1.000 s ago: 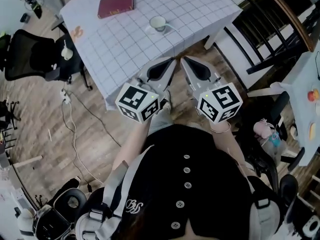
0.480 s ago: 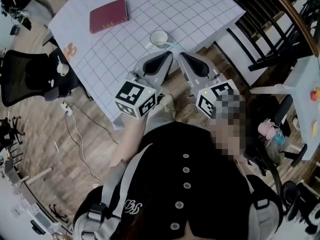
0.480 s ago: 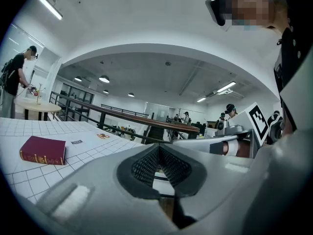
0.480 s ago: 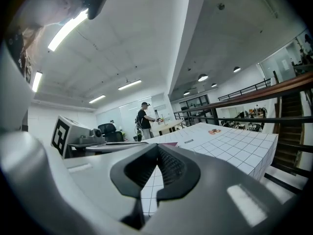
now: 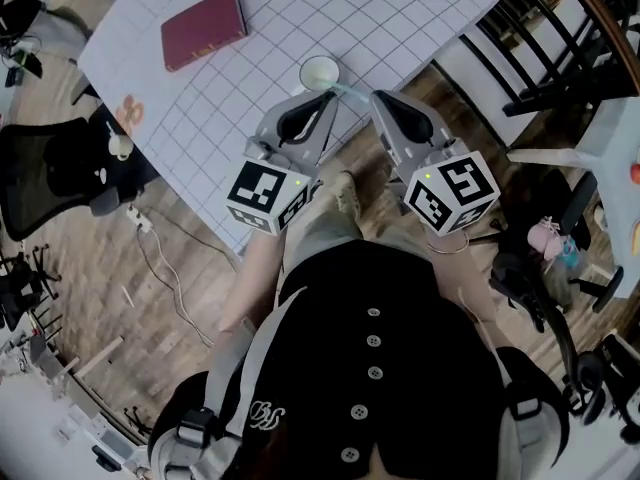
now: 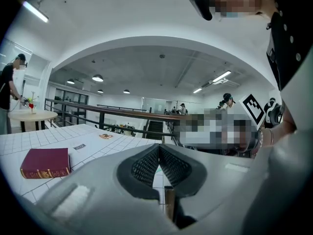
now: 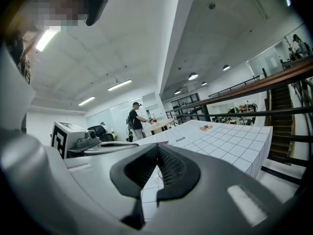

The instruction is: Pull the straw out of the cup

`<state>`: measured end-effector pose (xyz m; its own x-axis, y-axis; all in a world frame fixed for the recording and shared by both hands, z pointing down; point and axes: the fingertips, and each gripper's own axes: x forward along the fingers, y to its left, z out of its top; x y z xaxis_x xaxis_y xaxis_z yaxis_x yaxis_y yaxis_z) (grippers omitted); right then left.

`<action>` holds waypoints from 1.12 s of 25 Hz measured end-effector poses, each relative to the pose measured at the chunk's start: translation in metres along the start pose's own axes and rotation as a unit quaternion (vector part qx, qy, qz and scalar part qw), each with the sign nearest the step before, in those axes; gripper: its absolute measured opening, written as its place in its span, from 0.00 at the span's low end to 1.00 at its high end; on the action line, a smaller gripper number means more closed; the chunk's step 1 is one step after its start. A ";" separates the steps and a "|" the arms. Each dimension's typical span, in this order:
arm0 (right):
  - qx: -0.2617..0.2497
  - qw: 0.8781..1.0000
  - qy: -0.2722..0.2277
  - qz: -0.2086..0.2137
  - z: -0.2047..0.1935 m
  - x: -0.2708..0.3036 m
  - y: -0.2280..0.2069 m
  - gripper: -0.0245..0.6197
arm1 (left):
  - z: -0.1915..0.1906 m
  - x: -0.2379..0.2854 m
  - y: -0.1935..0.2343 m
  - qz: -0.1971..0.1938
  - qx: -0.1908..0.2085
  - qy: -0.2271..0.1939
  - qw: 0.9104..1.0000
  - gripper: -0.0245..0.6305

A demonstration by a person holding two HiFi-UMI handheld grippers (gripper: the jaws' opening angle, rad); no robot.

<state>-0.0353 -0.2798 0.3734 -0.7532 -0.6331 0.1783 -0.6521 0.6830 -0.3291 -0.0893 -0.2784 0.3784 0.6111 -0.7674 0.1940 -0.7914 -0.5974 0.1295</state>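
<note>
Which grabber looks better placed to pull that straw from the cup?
Probably the right gripper: the straw leans out of the cup toward its tip. The left gripper sits nearer the cup. Both are shut.

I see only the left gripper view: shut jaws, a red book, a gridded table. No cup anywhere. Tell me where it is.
Observer: In the head view the cup stands on the table near its near edge, just beyond the tips of the left gripper.
Operator: Now give me the straw.
Observer: The straw leans out over the cup's rim toward the right gripper, whose tips are close to the straw's free end.
Operator: Report the right jaws.
Observer: The right gripper view shows them closed together with nothing between them.
</note>
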 end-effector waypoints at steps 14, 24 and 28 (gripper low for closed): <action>0.026 0.999 -0.002 -0.044 -0.009 0.010 -0.032 0.04 | -0.039 0.017 0.028 0.009 0.048 0.059 0.997 0.13; 0.040 0.997 -0.004 -0.066 -0.015 0.012 -0.043 0.04 | -0.062 0.030 0.029 -0.016 0.088 0.099 0.991 0.25; 0.049 0.996 -0.007 -0.074 -0.016 0.012 -0.048 0.04 | -0.071 0.038 0.027 -0.034 0.120 0.119 0.985 0.27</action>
<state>-0.0142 -0.3139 0.4063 -0.6473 -0.7299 0.2195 -0.7443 0.5434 -0.3882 -0.0885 -0.3073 0.4579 0.6188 -0.6640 0.4197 -0.7040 -0.7058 -0.0785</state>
